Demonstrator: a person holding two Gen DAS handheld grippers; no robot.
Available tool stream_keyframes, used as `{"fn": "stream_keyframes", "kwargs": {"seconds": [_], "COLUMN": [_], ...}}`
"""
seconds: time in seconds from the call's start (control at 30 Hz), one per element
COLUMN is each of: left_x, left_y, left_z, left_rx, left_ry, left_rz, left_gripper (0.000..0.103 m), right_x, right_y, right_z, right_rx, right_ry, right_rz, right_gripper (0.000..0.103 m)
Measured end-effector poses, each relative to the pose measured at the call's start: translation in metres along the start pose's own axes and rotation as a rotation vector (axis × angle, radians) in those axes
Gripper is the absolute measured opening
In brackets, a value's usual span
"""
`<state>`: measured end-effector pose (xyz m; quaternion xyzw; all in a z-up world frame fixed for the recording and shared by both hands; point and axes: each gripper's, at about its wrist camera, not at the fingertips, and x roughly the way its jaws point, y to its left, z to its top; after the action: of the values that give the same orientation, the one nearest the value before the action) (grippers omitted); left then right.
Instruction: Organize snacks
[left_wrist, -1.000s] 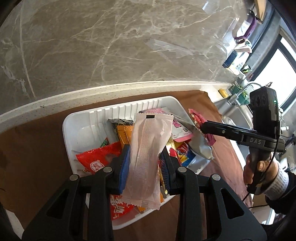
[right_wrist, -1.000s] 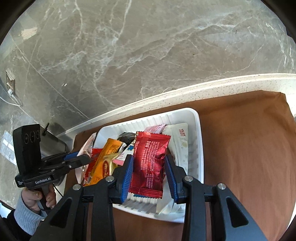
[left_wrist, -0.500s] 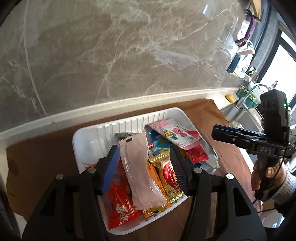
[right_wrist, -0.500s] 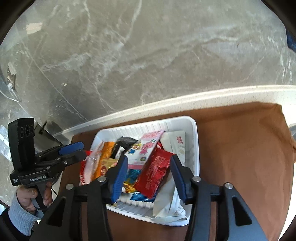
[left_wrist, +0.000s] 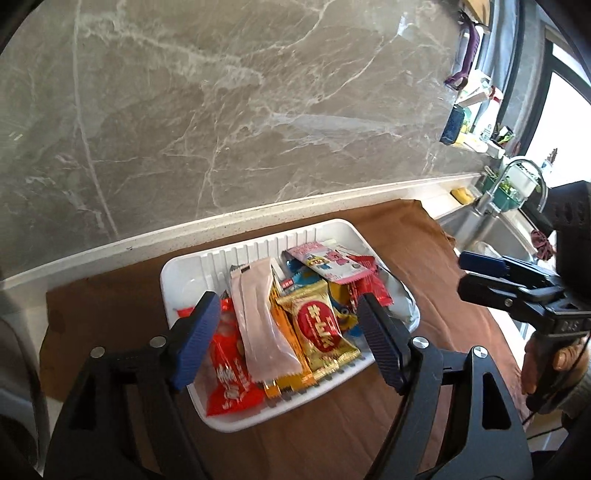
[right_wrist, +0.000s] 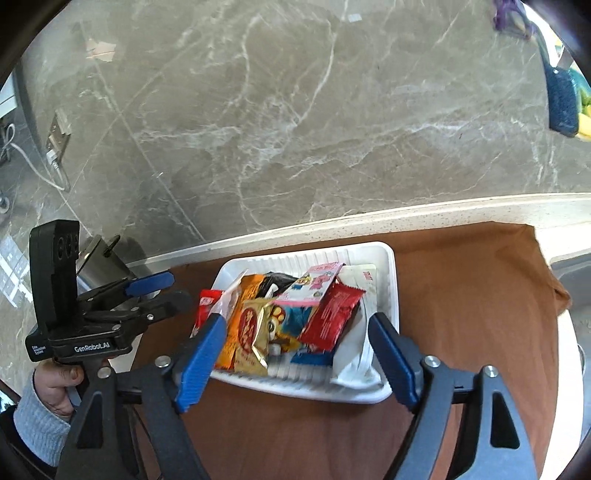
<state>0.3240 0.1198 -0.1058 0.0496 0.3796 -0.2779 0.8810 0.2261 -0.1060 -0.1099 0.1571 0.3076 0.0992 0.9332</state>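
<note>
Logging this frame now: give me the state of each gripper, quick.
Left gripper: open, holding nothing, above the white tray of snacks.
Right gripper: open, holding nothing, above the same tray.

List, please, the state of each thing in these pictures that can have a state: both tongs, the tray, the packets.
Left tongs: open, holding nothing, above the tray.
Right tongs: open, holding nothing, above the tray.
White ribbed plastic tray: flat on the brown cloth, filled with snacks.
Long pale pink packet: sealed, lying on the pile.
Shiny red foil packet: sealed, tilted on other packets.
</note>
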Motion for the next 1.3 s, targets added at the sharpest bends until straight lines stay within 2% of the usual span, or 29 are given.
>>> {"fn": "stream_keyframes", "kwargs": {"seconds": [0.1,0.37,0.57,0.87,1.3], "left_x": [-0.016,-0.056,-0.088,-0.117,-0.136], "left_y": [-0.011,-0.048,-0.081,-0.123,-0.154], "left_z": [-0.007,-0.022,-0.029,-0.031,-0.037], "left_rx": [-0.002,-0.005,0.030,0.033,0.054], "left_ry": [-0.015,-0.039,-0.065,-0.078,-0.086], "left_rz": [0.025,0.088,0.218,0.270,0.296], "left_gripper": [0.088,0.089,0.089,0.090,0.090], "right_x": [-0.017,-0.058,-0.080,-0.106,-0.132], "right_y": [0.003,0.007,0.003,-0.006,-0.002], "right_z": [-0.008,-0.032,-0.047,-0.057,-0.065], "right_rx": [-0.015,-0.040,-0.055,-0.050,-0.083], "right_ry": [-0.019,-0.081,-0.102,-0.123,-0.130], "right_rz": [-0.016,-0.053,-0.020,0.025,0.054], "right_gripper": [0.088,0.093,0.093,0.094,0.094]}}
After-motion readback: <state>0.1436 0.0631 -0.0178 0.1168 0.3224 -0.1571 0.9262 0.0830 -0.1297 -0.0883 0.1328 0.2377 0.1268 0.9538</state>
